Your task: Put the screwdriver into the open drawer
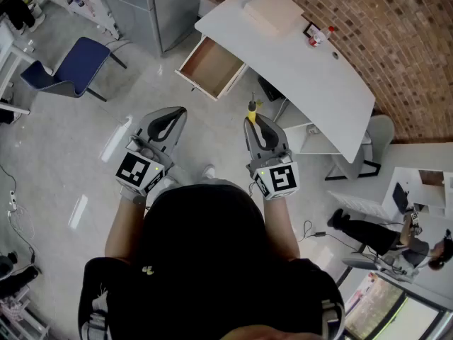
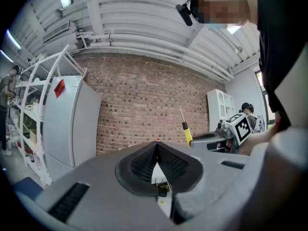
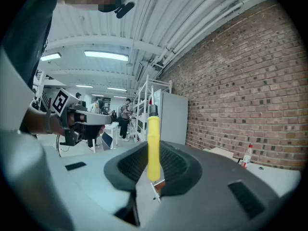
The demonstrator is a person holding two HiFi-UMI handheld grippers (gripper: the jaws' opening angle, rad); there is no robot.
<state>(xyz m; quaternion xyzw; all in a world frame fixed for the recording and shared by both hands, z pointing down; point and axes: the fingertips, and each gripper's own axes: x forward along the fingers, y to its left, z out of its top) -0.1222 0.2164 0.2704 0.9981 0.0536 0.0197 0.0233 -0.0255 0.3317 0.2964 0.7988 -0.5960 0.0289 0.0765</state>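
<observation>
The desk [image 1: 304, 69] stands far right, its open drawer [image 1: 212, 68] well apart from both grippers. The carry is in hand: the right gripper [image 1: 255, 121] clamps the screwdriver [image 3: 153, 148] upright by its yellow handle, while the left gripper [image 1: 178, 113] is closed and empty. Next, I judge, the right gripper must reach far and slightly left over the drawer, then let go.

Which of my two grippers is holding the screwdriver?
The right gripper: the yellow-handled screwdriver stands clamped between its jaws, while the left gripper has its jaws together on nothing.
</observation>
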